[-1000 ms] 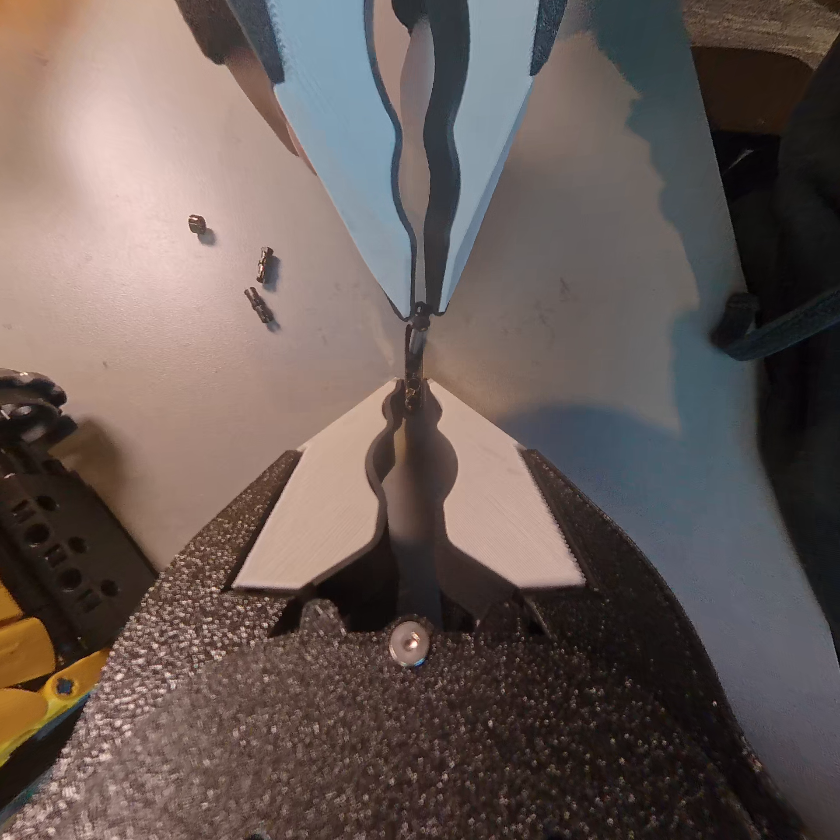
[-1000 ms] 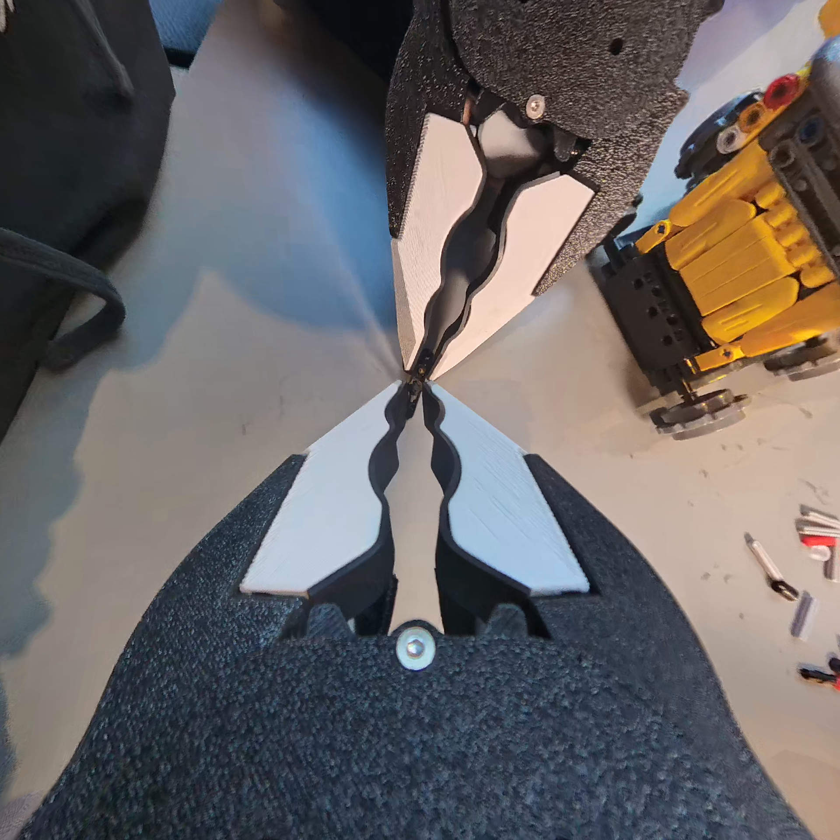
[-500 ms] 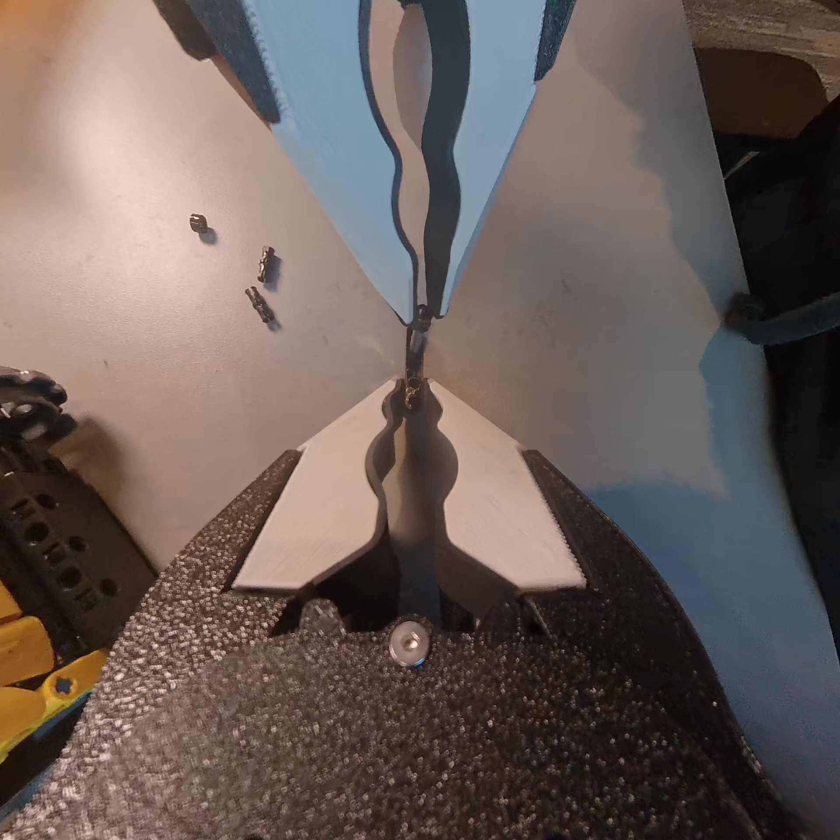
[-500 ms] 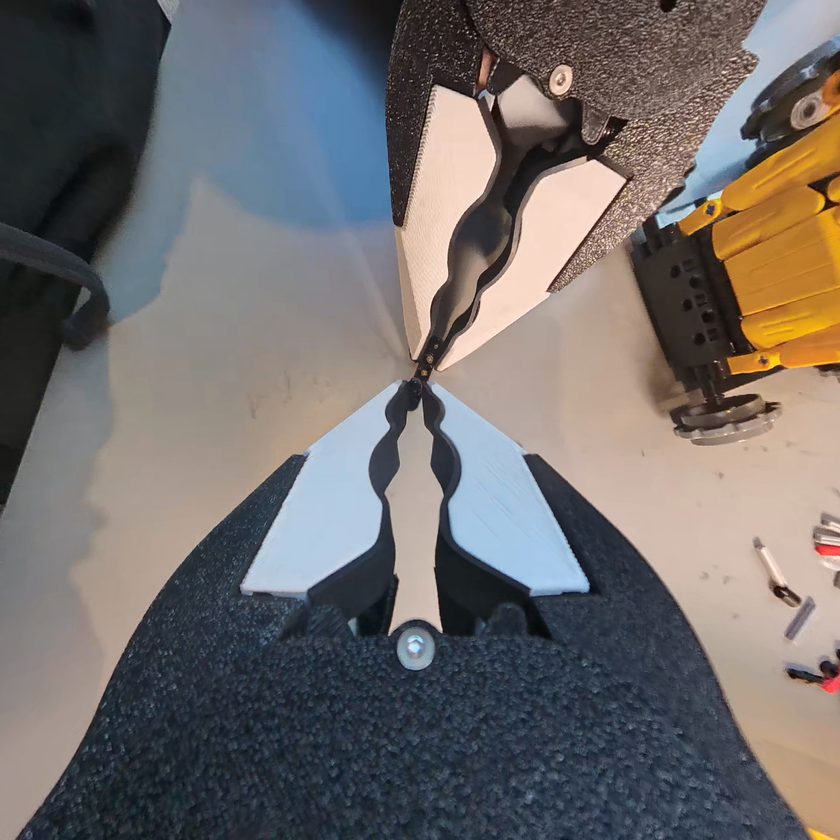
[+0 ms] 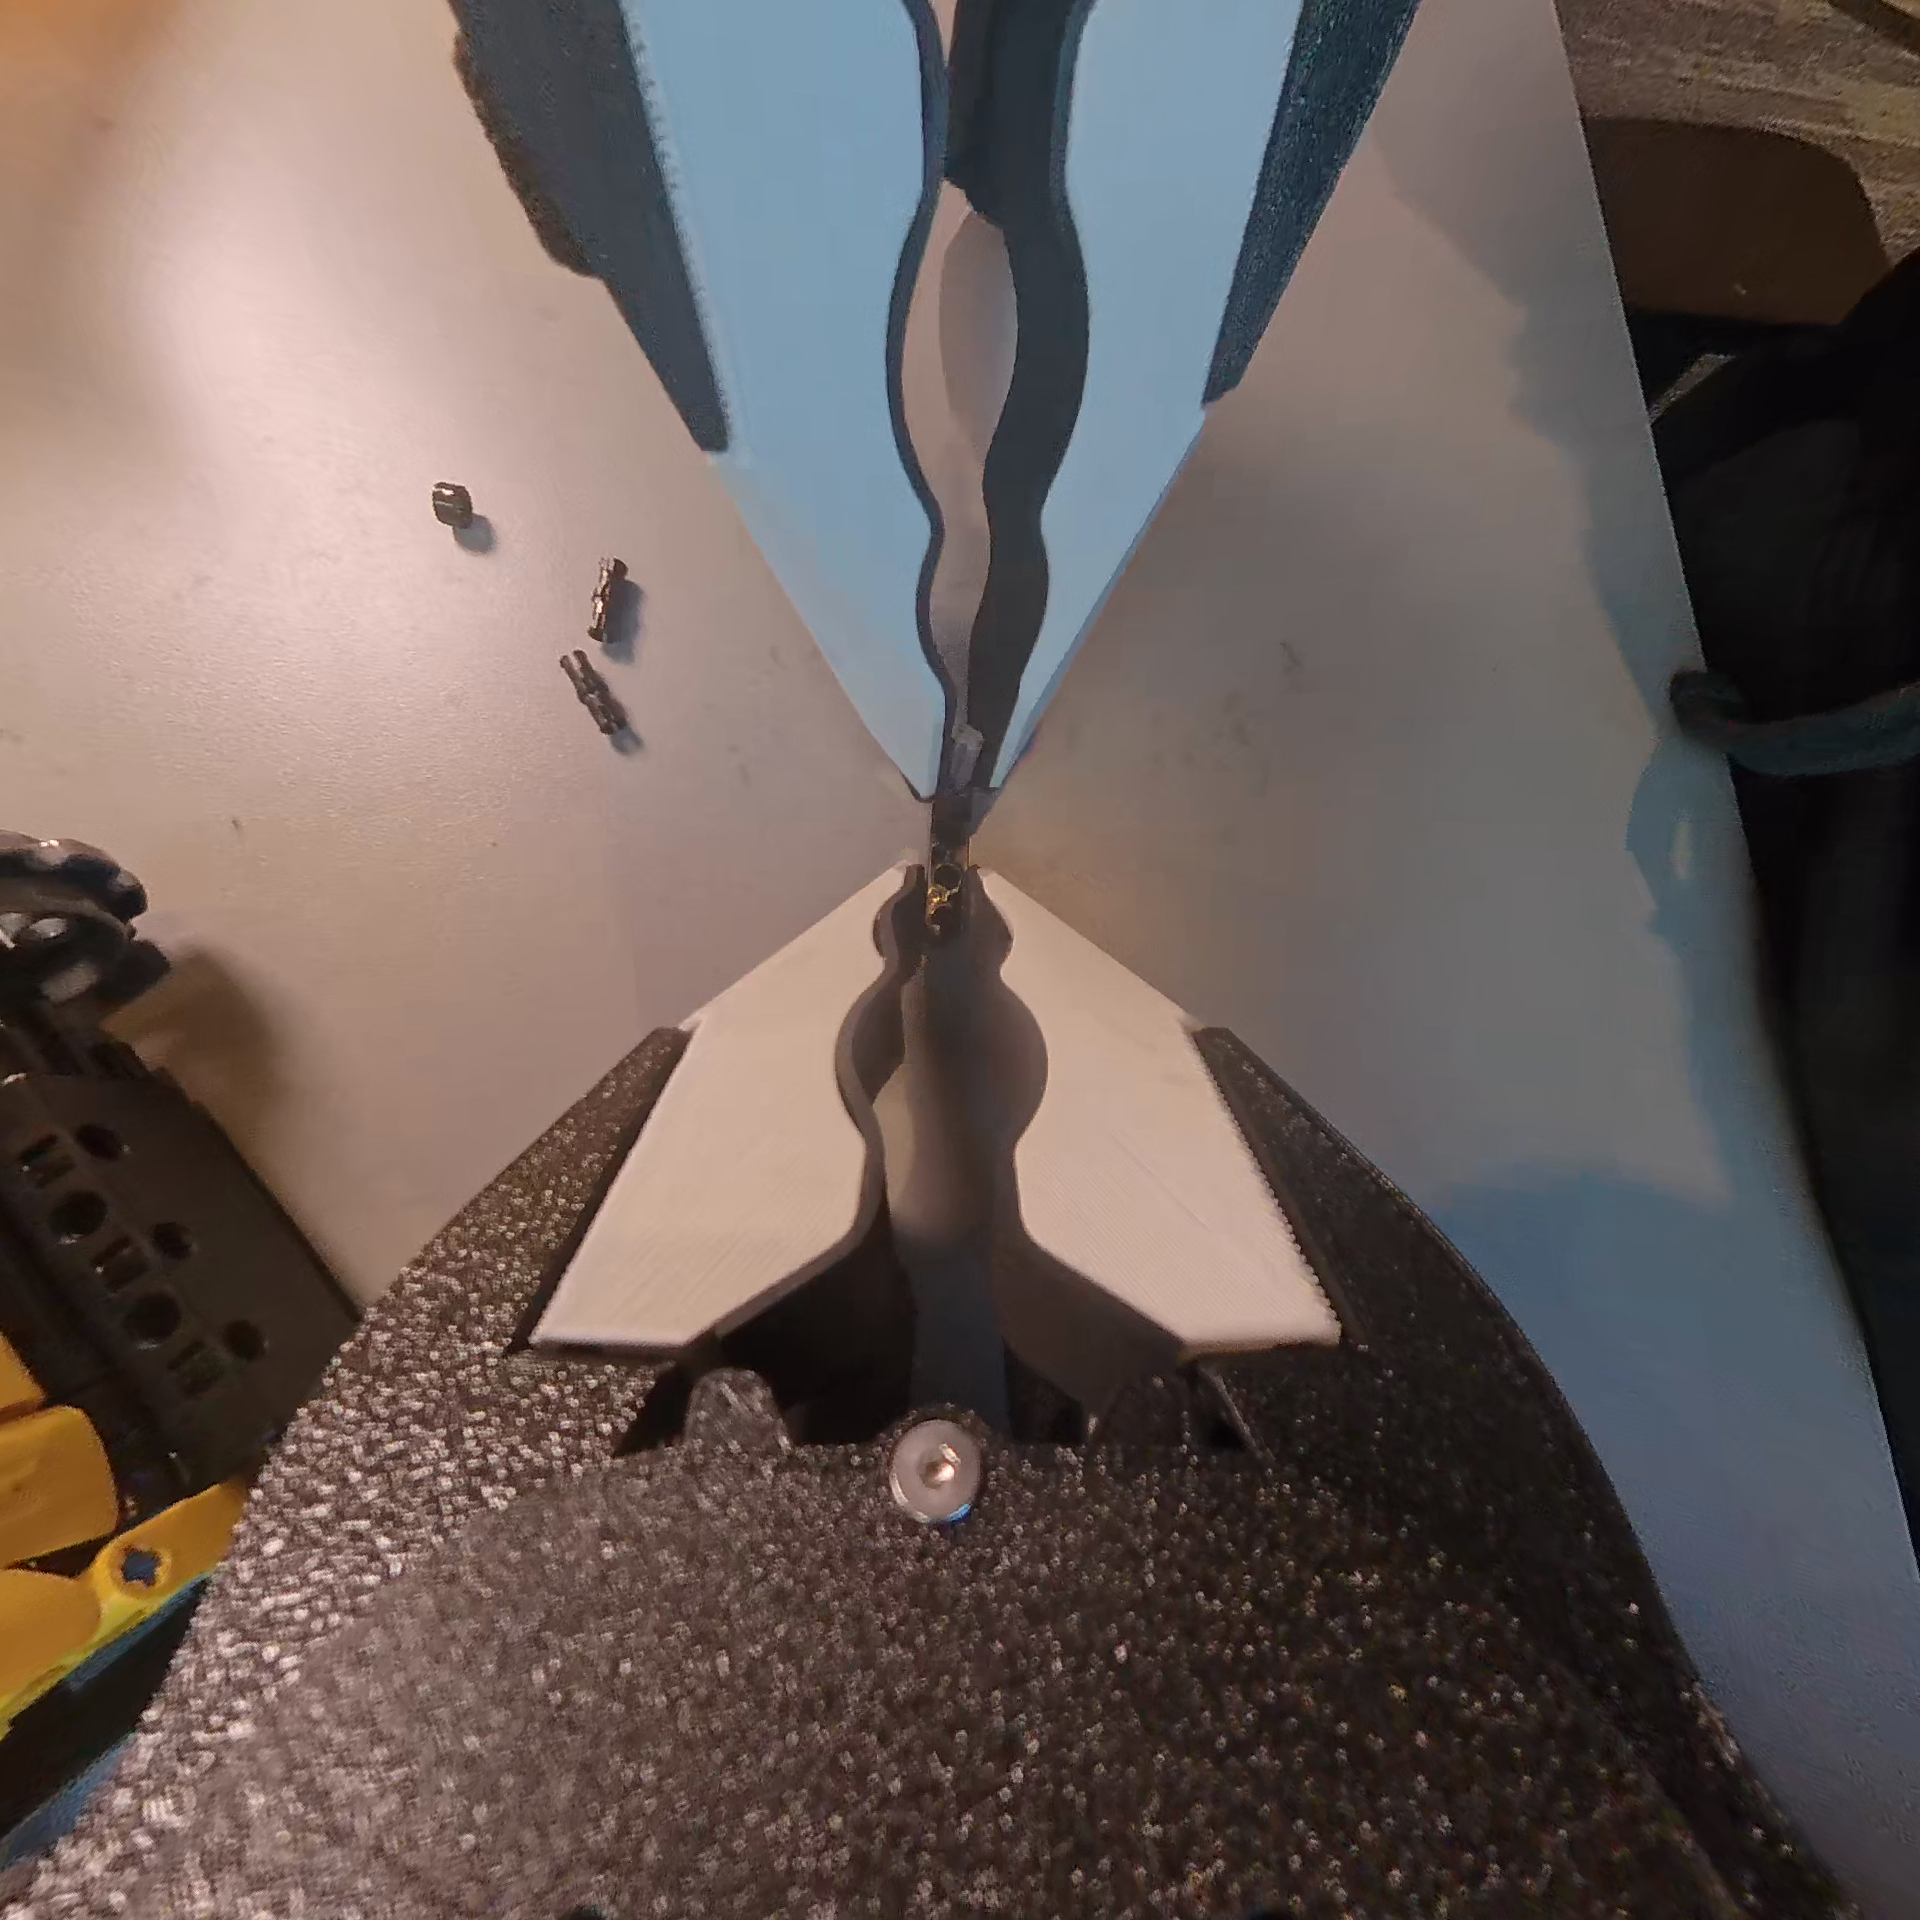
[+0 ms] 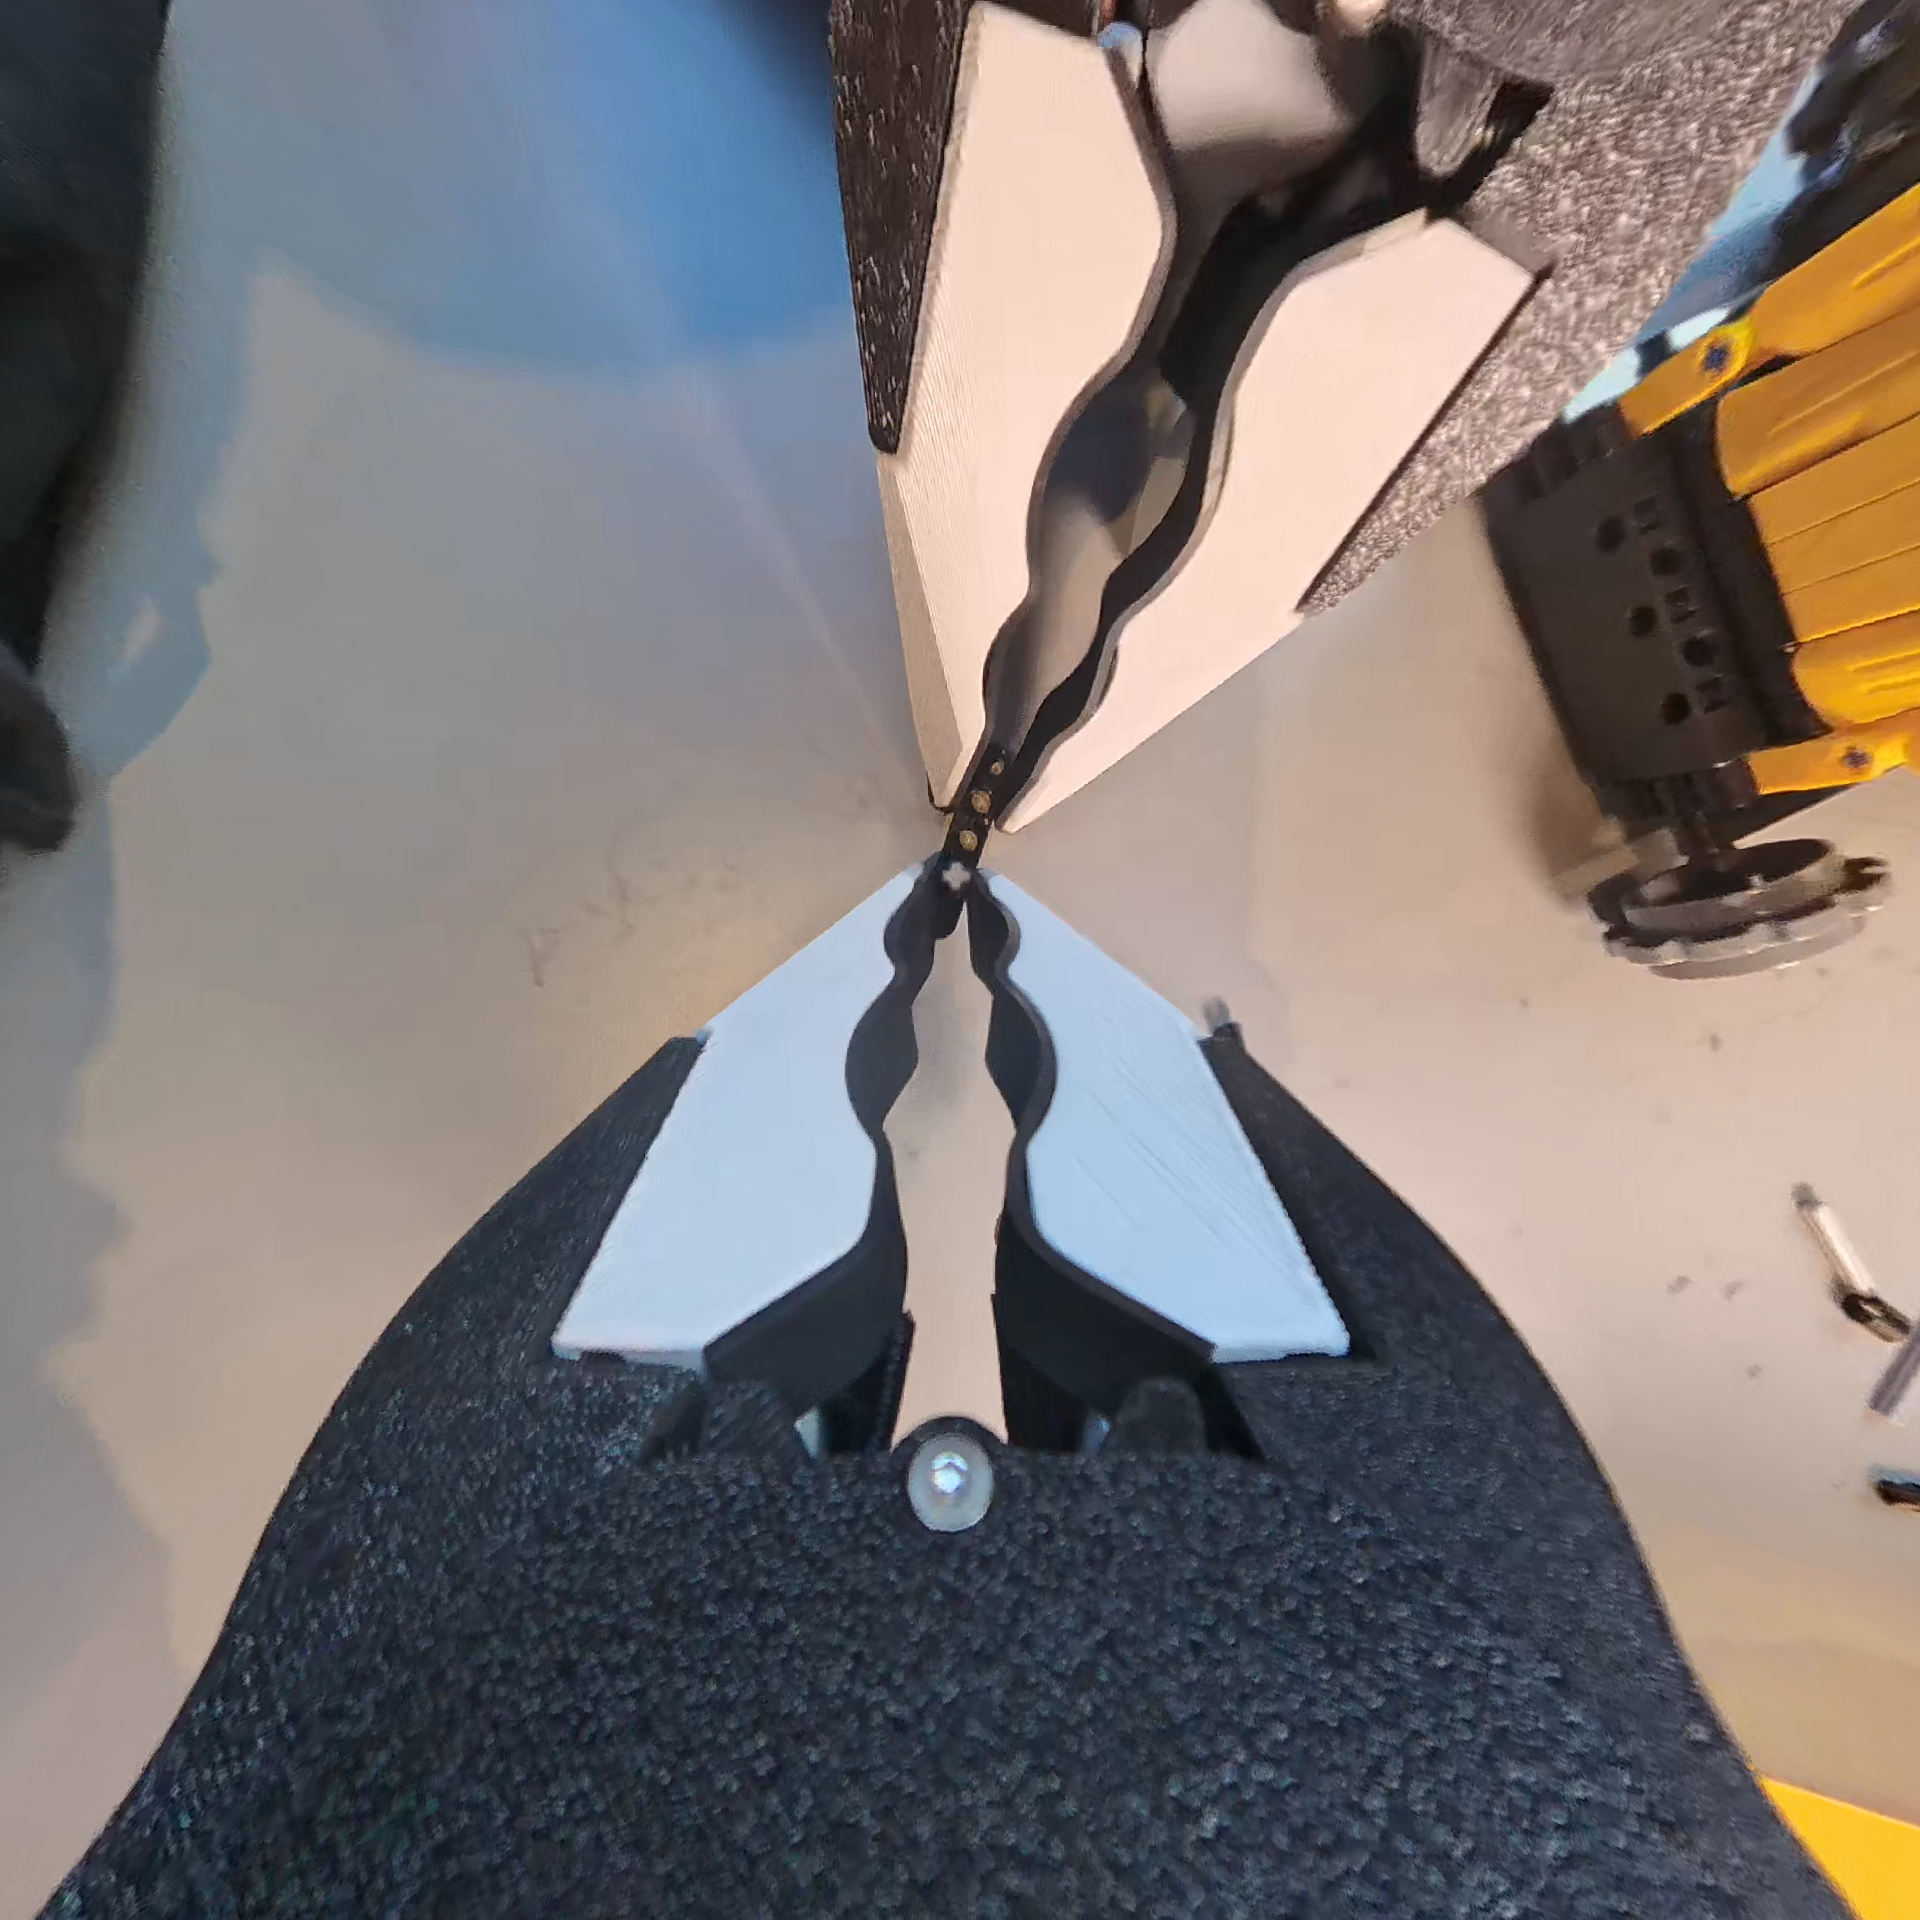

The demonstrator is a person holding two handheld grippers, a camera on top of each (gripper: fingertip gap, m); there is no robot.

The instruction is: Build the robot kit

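So both grippers are nose to nose over a smooth, pale surface (image 5: 1351, 831), tips nearly touching. Each one has a grainy black body with two flat, ribbed white fingers edged in wavy black pads.

Left gripper (image 5: 943, 902) has its tips pressed together on a thin black strip (image 5: 943, 883) with little gold dots on it; in the right wrist view I count three dots on that strip (image 6: 975, 805). Right gripper (image 5: 961, 805) is pinching a small black pin-like piece (image 5: 956, 821), and from its own camera the end of that piece (image 6: 953, 880) shows a pale cross-shaped face, sitting right at the tips of the right gripper (image 6: 951, 894). Strip and pin meet end to end; can't tell if they're actually joined or just touching. The left gripper (image 6: 982, 805) comes in at a slant from above in that view.

Beside the left gripper sits a toy vehicle (image 6: 1766, 499) built from yellow plastic beams and a black block full of round holes, with one grey knobbly wheel (image 6: 1745, 914) lying flat by it. Further from the left gripper, three tiny black connector pins (image 5: 595, 691) are scattered on the surface. Past the toy vehicle there are a few small loose parts (image 6: 1839, 1268), too blurred to count. A dark strap (image 5: 1787, 717) hangs at the surface edge.
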